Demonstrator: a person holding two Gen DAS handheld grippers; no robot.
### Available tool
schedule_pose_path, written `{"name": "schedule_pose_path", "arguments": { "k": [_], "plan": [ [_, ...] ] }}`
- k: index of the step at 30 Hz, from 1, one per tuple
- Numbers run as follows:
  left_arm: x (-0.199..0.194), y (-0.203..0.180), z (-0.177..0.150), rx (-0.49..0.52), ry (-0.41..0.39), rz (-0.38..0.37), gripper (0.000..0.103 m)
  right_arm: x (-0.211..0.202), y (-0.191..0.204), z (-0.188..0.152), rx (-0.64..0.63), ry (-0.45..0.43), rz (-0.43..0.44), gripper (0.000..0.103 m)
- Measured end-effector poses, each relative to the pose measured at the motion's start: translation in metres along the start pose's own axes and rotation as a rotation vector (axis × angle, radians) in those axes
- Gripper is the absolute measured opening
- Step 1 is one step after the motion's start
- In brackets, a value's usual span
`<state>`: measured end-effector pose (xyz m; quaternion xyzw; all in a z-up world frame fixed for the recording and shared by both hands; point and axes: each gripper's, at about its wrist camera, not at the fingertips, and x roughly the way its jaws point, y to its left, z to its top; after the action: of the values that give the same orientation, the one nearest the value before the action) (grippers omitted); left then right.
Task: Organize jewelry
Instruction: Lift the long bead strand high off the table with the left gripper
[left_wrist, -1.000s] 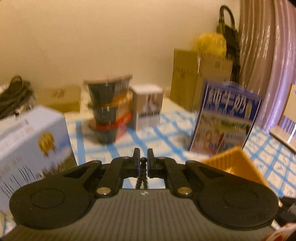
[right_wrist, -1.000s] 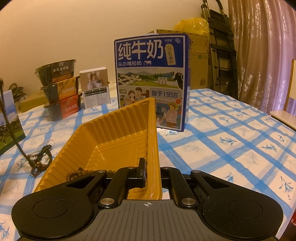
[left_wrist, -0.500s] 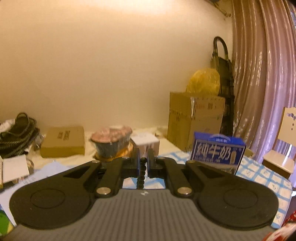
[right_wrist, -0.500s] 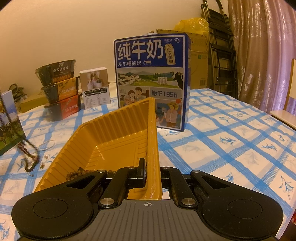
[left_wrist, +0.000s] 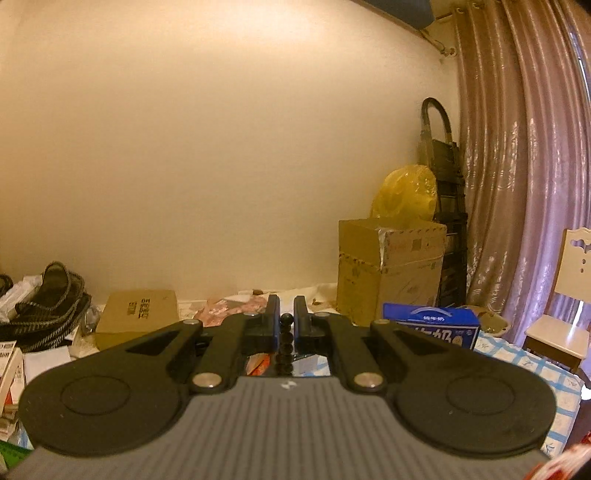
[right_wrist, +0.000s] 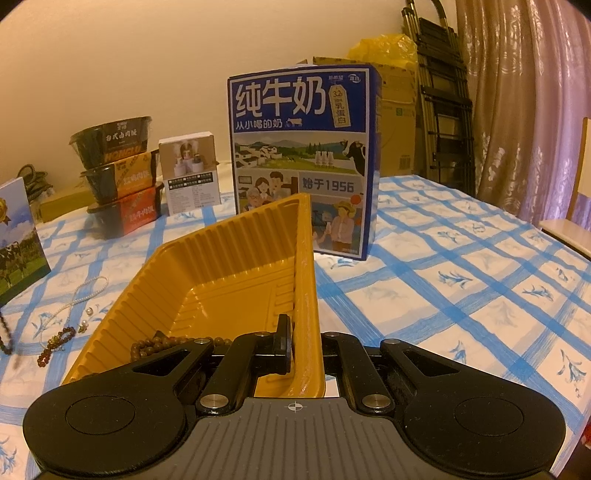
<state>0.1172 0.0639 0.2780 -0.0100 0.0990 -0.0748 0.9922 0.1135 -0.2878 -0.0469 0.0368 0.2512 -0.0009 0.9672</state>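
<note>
My left gripper (left_wrist: 286, 317) is shut on a dark bead necklace (left_wrist: 285, 341) and holds it high above the table; the strand hangs down between the fingers. Its lower end shows at the left edge of the right wrist view (right_wrist: 6, 341). My right gripper (right_wrist: 304, 336) is shut on the right rim of a yellow plastic tray (right_wrist: 236, 280), which is tilted up. A brown bead bracelet (right_wrist: 166, 341) lies in the tray's near end. A white pearl necklace (right_wrist: 79, 295) and a red bead bracelet (right_wrist: 55, 343) lie on the tablecloth left of the tray.
A blue milk carton (right_wrist: 303, 158) stands behind the tray. Stacked noodle bowls (right_wrist: 118, 181) and a small white box (right_wrist: 192, 173) stand at the back left. A box with a cow picture (right_wrist: 16, 240) stands at the left. Cardboard boxes (left_wrist: 391, 266) and a chair (left_wrist: 561, 314) are beyond the table.
My left gripper has risen steeply with the dark necklace, lifting its lower end off the table and out to the left edge of the right wrist view. The right gripper and tray have not moved.
</note>
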Motion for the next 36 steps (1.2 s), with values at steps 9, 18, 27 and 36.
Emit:
{"name": "schedule_pose_path", "arguments": {
  "k": [9,18,27,36],
  "plan": [
    [-0.005,-0.016,0.013,0.002,-0.019,-0.051,0.006,-0.001,0.002,0.004,-0.006,-0.005,0.008,0.006],
    [-0.001,-0.056,0.027,0.001,-0.042,-0.174,0.006,-0.002,0.006,0.01,-0.014,-0.012,0.014,0.006],
    [0.013,-0.111,0.043,0.006,-0.074,-0.326,0.006,-0.001,0.006,0.011,-0.012,-0.017,0.022,0.007],
    [0.037,-0.146,0.023,-0.066,-0.006,-0.471,0.006,-0.001,0.005,0.011,-0.004,-0.016,0.025,0.007]
  ]
}}
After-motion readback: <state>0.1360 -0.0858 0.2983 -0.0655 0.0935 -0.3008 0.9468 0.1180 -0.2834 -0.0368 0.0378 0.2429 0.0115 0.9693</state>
